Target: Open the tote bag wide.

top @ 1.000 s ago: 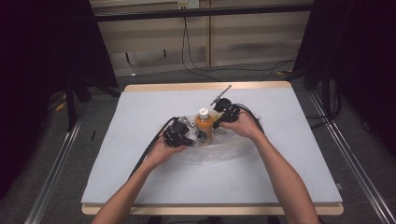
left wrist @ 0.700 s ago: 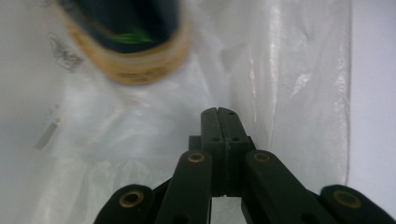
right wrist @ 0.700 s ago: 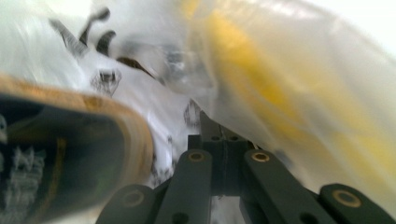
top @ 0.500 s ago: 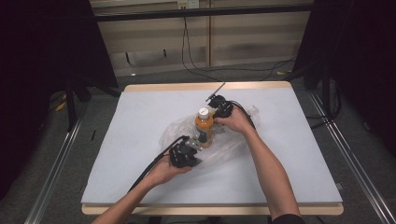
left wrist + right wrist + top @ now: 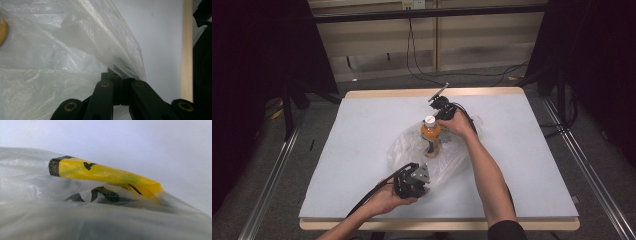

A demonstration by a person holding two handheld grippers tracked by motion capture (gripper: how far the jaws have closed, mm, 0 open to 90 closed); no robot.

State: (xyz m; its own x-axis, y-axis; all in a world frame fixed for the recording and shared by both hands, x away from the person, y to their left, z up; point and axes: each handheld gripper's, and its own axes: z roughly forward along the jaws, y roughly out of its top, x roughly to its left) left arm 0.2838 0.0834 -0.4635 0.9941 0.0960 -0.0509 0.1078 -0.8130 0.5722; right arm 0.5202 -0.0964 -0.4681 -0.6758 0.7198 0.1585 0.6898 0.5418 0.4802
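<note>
An orange bottle [image 5: 430, 134] with a white cap stands upright in the middle of the table, inside a clear plastic bag [image 5: 447, 160]. My left gripper [image 5: 413, 181] is near the front edge, shut on the bag's rim [image 5: 125, 67], which its jaws [image 5: 117, 76] pinch flat. My right gripper [image 5: 441, 106] is just behind the bottle. In the right gripper view bag film [image 5: 105, 220] lies over its jaws and hides them. Through that film a yellow item with black marks [image 5: 100, 173] shows.
The table has a pale grey top [image 5: 362, 130] with a wooden edge [image 5: 437, 224]. Black cables trail from both grippers. Metal rails [image 5: 267, 185] run along both sides of the table, and dark stands flank it.
My left hand has pulled the bag's rim back toward the front edge, stretching the bag out. My right hand has shifted a little toward the far side. The bottle stays upright.
</note>
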